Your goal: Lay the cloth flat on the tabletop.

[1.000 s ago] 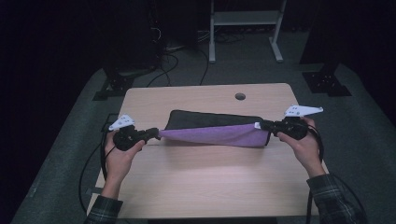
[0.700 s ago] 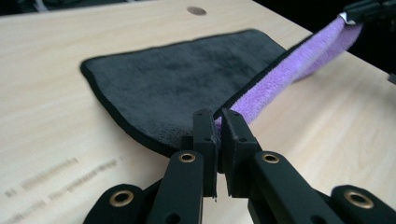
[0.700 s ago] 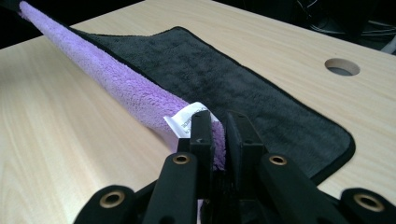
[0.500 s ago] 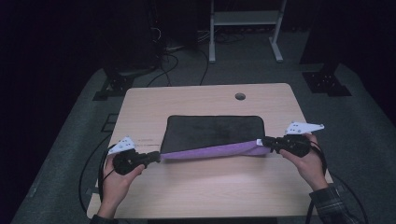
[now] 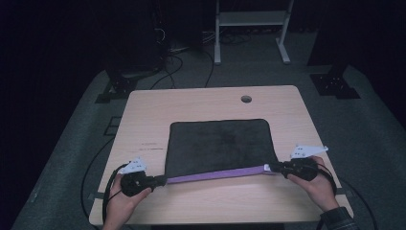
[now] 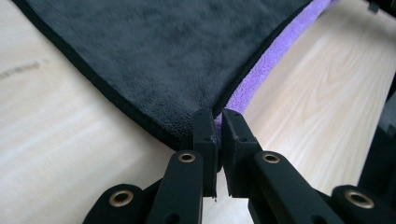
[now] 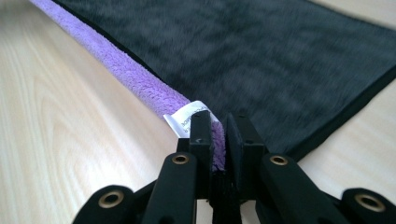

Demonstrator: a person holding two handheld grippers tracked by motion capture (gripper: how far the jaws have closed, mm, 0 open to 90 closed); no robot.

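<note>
A dark grey cloth [image 5: 219, 146] with a purple underside is lying flat on the wooden table [image 5: 201, 103], its near edge stretching as a purple strip between the two grippers. The left gripper [image 5: 160, 180] is pinching the cloth's near left corner, jaws pressed together on the fabric (purple pile is showing between the jaws in the left gripper view). The right gripper [image 5: 272, 167] is clamping the opposite near corner, with a small white label [image 7: 187, 119] curling just beside its jaws. The rest of the cloth is spreading away beyond both grippers, toward a round hole [image 5: 246, 99] in the tabletop.
</note>
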